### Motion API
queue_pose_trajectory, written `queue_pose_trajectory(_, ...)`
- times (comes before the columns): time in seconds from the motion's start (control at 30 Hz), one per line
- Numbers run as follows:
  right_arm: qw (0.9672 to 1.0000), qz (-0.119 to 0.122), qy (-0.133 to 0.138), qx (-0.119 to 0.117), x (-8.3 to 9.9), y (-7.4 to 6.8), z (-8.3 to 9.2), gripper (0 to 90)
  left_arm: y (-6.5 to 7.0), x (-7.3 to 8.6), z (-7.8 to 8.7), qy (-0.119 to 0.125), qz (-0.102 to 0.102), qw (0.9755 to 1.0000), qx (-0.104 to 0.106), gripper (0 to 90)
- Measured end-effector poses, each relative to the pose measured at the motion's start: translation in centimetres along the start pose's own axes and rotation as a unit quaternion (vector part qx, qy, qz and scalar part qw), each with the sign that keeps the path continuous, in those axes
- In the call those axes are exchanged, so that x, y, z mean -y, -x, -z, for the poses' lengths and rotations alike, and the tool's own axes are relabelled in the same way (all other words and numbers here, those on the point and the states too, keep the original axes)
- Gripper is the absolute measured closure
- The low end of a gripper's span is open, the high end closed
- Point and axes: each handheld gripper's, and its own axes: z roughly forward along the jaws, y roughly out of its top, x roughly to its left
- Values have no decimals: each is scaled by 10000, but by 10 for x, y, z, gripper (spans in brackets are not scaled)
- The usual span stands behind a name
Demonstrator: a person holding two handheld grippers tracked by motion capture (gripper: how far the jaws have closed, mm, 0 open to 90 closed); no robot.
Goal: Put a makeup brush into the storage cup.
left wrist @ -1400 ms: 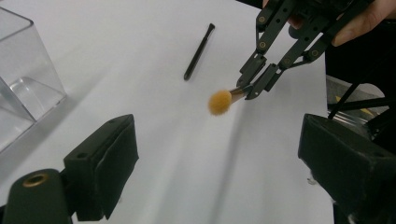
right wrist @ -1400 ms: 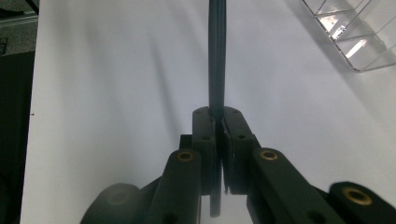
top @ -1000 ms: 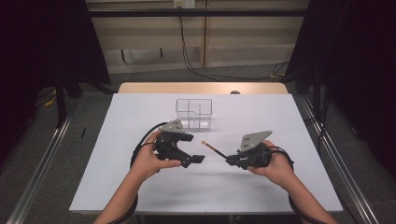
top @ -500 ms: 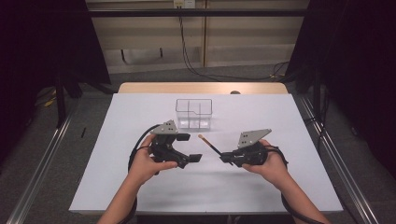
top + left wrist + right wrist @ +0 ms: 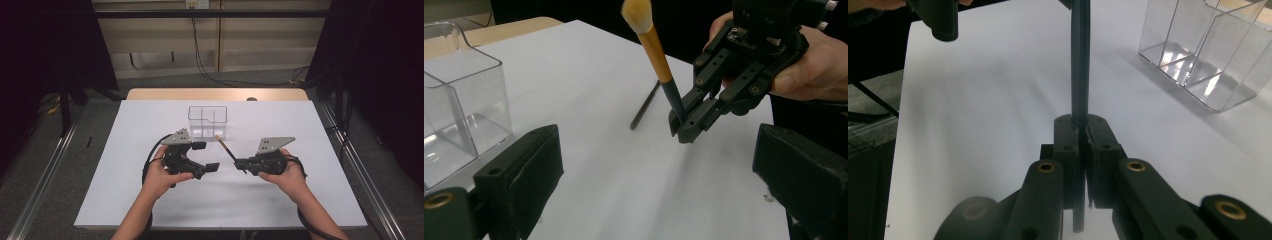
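Note:
My right gripper (image 5: 239, 163) is shut on the dark handle of a makeup brush (image 5: 226, 147), just right of the table's middle. The brush slants up, and its pale bristle tip points toward a clear divided container (image 5: 207, 121). In the right gripper view the jaws (image 5: 1081, 135) pinch the handle (image 5: 1079, 60), which runs straight up from them. My left gripper (image 5: 206, 156) is to the left, open, with nothing between its jaws. The left gripper view looks between its wide-apart jaws (image 5: 659, 190) at the brush (image 5: 656, 50), with its orange ferrule, and at the right gripper (image 5: 684, 127) holding it.
A white sheet (image 5: 320, 150) covers the table. The clear container (image 5: 459, 115) stands behind the two grippers, and its compartments (image 5: 1208, 55) hold nothing. Metal rails run along both sides of the table, and dark curtains hang beyond them.
The brush's bristle tip has swung a little farther from me, toward the container. Both hands have stayed almost where they were.

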Motion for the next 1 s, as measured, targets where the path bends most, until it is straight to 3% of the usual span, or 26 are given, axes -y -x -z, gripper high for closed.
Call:
queue_pose_trajectory(0.27, 9998, -93, 189, 27, 1, -1, -2, 852, 0, 1, -5, 56, -6, 10000, 41, 62)
queue_pose_trajectory(0.63, 9993, -219, 286, 47, 1, -5, -9, 852, -3, 0, -5, 309, 6, 9995, 14, 85)
queue_pose_trajectory(0.87, 9990, -223, 393, 30, -5, -7, -11, 852, -4, 0, -6, 338, -5, 9994, 20, 162)
queue_pose_trajectory(1.0, 9990, -235, 389, 39, -5, -9, -14, 852, -5, 0, -5, 507, 89, 9987, -23, 229)
